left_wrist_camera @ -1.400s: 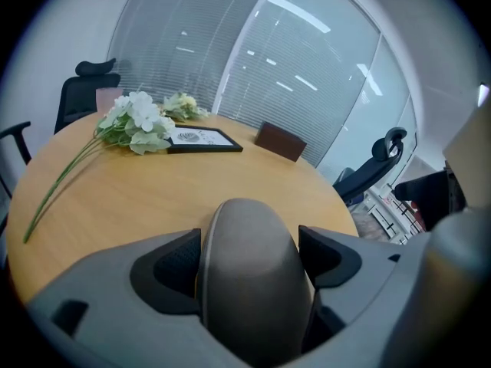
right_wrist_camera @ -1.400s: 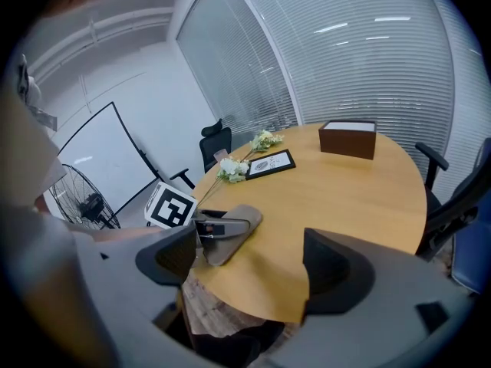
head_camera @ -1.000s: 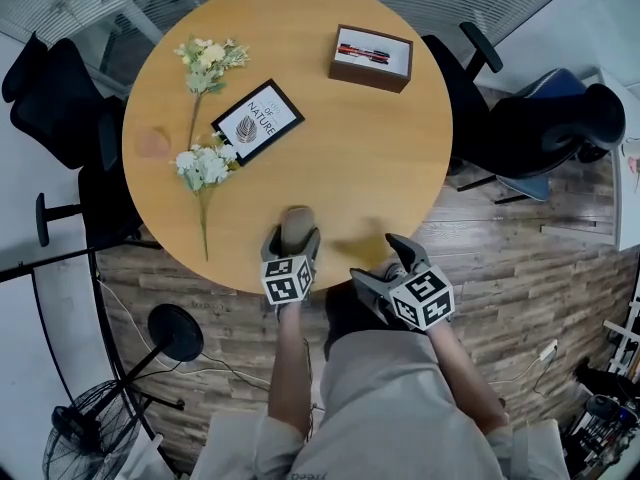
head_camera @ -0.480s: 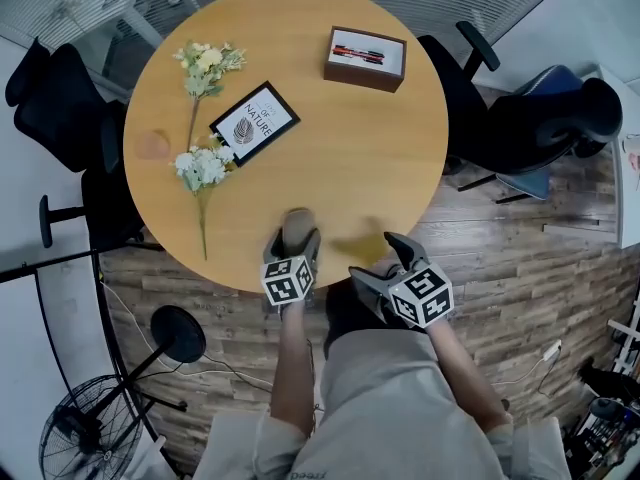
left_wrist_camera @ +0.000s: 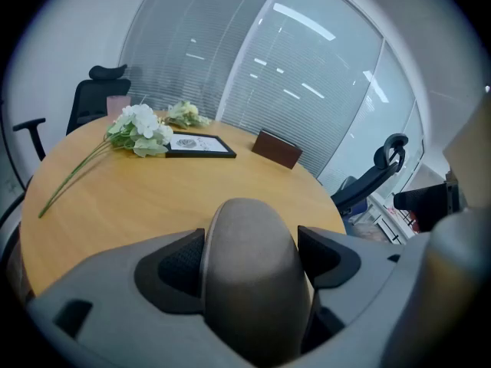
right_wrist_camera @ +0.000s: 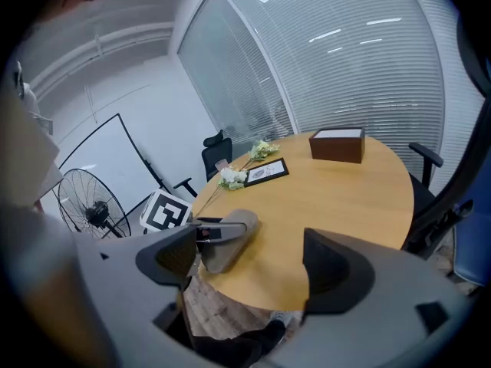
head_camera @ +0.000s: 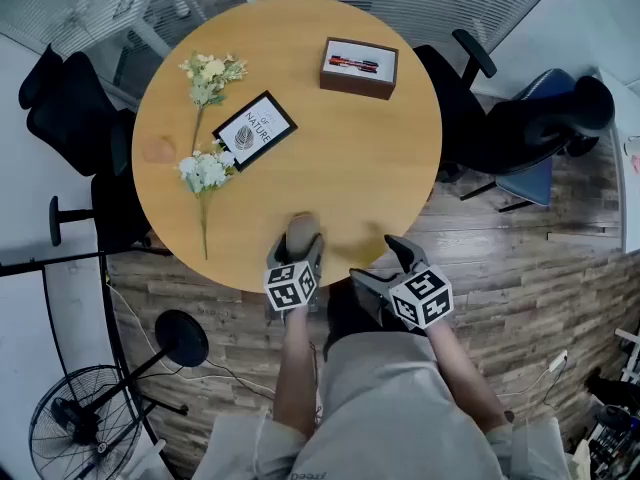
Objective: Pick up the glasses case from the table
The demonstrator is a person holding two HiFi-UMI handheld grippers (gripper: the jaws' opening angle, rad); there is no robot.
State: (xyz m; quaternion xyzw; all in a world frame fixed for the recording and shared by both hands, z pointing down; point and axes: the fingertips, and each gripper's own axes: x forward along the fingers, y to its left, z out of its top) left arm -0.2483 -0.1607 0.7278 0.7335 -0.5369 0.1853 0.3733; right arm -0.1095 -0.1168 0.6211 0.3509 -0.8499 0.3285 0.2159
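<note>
The glasses case [head_camera: 300, 230] is a rounded grey-brown shell at the near edge of the round wooden table [head_camera: 330, 158]. My left gripper [head_camera: 298, 244] is shut on it, one jaw on each side. In the left gripper view the case [left_wrist_camera: 249, 267] fills the gap between the two dark pads [left_wrist_camera: 182, 263]. From the right gripper view the case [right_wrist_camera: 229, 240] points out over the tabletop; whether it touches the wood I cannot tell. My right gripper [head_camera: 385, 263] hangs open beside the table's edge, right of the case, with nothing between its jaws [right_wrist_camera: 249, 265].
On the far side of the table stand a brown box with pens [head_camera: 359, 67], a framed card [head_camera: 253, 131] and two flower sprays [head_camera: 205, 168]. Black office chairs [head_camera: 520, 128] flank the table. A fan [head_camera: 75, 423] and a round stand base [head_camera: 182, 338] are on the floor at the left.
The left gripper stays shut on the case and the right one stays open. The whole view has slid a little, so the table sits slightly lower in frame.
</note>
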